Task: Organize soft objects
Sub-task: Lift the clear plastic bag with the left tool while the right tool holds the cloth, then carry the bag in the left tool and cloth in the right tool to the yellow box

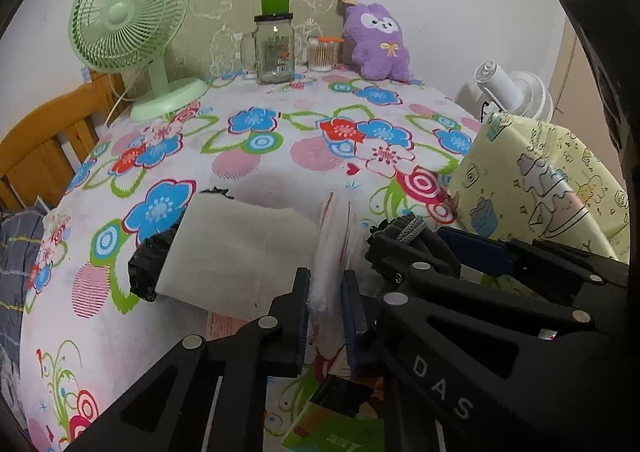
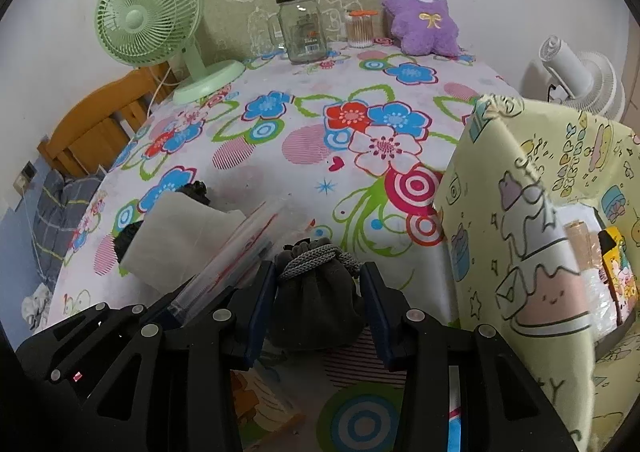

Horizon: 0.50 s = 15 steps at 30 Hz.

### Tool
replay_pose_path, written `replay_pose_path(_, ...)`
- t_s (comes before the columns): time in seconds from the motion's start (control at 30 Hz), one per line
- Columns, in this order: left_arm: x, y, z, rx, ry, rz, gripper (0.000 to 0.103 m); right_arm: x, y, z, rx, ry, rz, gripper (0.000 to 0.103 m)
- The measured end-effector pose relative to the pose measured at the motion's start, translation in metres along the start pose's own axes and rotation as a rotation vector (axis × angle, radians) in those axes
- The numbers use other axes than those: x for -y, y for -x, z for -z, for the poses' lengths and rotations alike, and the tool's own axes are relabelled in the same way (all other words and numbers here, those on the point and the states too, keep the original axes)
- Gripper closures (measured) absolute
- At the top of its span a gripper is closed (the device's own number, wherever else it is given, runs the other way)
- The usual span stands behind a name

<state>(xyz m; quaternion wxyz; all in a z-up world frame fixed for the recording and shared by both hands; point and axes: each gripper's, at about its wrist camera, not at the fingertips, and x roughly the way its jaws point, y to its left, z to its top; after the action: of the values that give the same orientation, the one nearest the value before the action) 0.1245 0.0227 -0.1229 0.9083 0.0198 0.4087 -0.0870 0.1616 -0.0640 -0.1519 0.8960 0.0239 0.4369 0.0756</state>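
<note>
Dark drawstring pouch (image 2: pixel 316 300) bunched, grey cord gathered on top.

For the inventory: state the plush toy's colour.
Purple plush toy, white face, yellow bow; clearest in the right wrist view.

**Where things sit on my table**

Along the tabletop's (image 2: pixel 280 156) far edge stand a fan (image 2: pixel 160 24) at the left, then a jar (image 2: pixel 302 32), a small tub of cotton swabs (image 2: pixel 360 28) and a plush toy (image 2: pixel 420 16) toward the right. Near the front edge, a foam sheet (image 1: pixel 240 252) lies on a crumpled bag (image 1: pixel 148 264). Right of it, a clear packet (image 1: pixel 332 248) stands between my left gripper's (image 1: pixel 325 316) jaws, and a pouch (image 2: pixel 316 292) between my right gripper's (image 2: pixel 318 308). A storage box (image 2: pixel 540 220) fills the right edge.
</note>
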Motion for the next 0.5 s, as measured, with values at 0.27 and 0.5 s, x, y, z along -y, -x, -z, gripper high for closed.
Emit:
replay_pose_path(0.27, 0.003, 0.021, -0.008, 0.053, 0.004, -0.021, 0.091, -0.003, 0.024, -0.006, 0.051, 0.011, -0.02, 0.056)
replay_pose_path(0.5, 0.006, 0.04, -0.015, 0.097, 0.006, -0.031, 0.091, -0.006, 0.044, -0.012, 0.092, 0.018, -0.031, 0.056)
